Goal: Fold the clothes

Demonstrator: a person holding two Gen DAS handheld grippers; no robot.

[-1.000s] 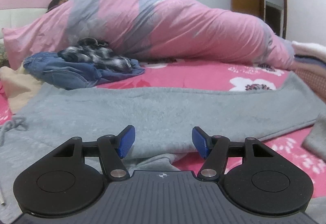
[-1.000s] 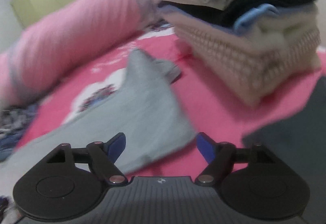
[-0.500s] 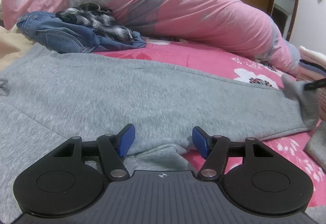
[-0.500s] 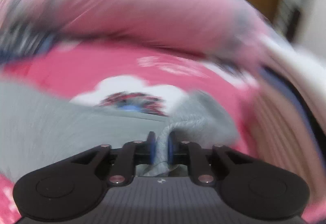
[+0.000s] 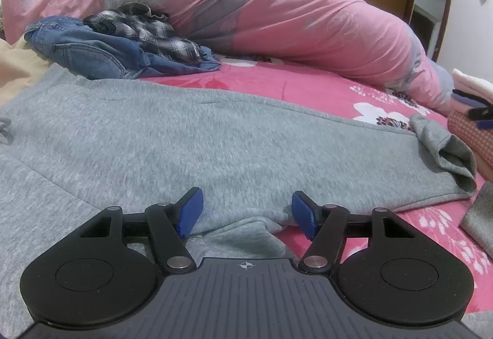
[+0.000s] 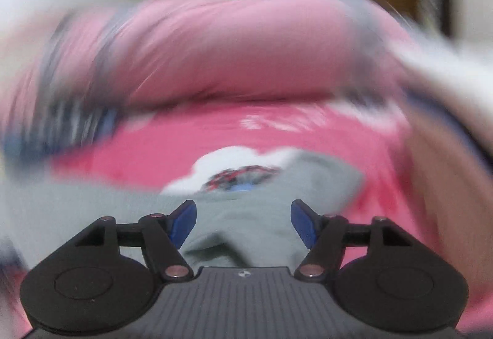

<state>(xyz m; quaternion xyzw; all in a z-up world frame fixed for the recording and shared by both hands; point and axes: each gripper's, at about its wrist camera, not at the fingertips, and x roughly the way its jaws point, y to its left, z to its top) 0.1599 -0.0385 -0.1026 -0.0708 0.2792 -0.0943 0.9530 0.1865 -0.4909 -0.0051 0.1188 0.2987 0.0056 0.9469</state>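
Observation:
A grey sweat garment lies spread across the pink flowered bed, one leg stretched to the right and ending in a crumpled cuff. My left gripper hovers open low over the garment's near edge, and its pads touch nothing. The right gripper shows at the far right of the left wrist view, just beyond the cuff. In the blurred right wrist view the right gripper has its jaws opening; grey cloth lies below and between them, but the pads do not press on it.
A rolled pink and grey duvet runs along the back of the bed. Blue jeans and a plaid shirt are heaped at the back left. A stack of folded clothes stands at the right, with another grey piece near it.
The right gripper, open a second ago, was shut on the grey cuff half a second ago; now it has let go and drawn back. The grey leg now lies stretched rightward. The left gripper stays open.

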